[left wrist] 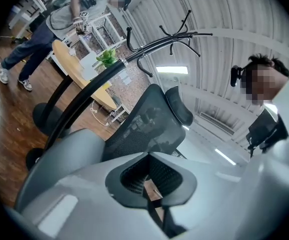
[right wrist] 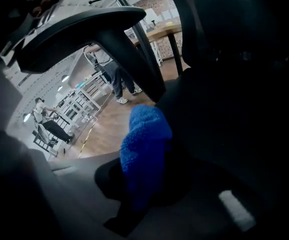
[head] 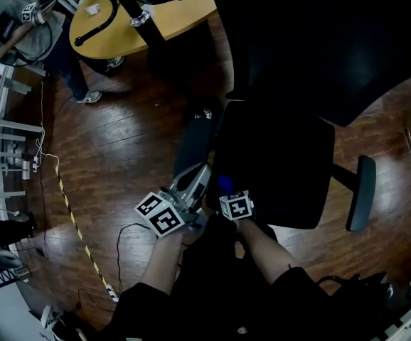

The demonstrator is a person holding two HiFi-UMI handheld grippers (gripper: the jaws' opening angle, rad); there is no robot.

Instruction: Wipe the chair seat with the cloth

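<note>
Nearest the head camera, dark sleeves at the bottom edge, cut off by it, reaching up to two marker cubes. Ahead of the left cube, left claw, grey, lying just off the near left corner of the chair seat; gap not readable from here. Right claw nearly lost, black on black, over that same corner, with only a small blue patch of cloth showing at its tip. Touching the seat or just above it: cannot tell. Beyond, chair back as one black mass, an armrest off the seat's right edge, wooden floor, a round table cut by the top edge.

In the left gripper view, closest of all, left claw: grey jaws drawn together, meeting in a dark seam, nothing gripped. Past them, mesh chair back, a black coat stand, the table with a standing person behind.

In the right gripper view, right claw clamped on the cloth, a fuzzy blue wad bulging up from between the jaws. Pad surfaces buried under it. To the right, only blackness of chair, seat and back not separable; overhead, another armrest, black and blurred.
</note>
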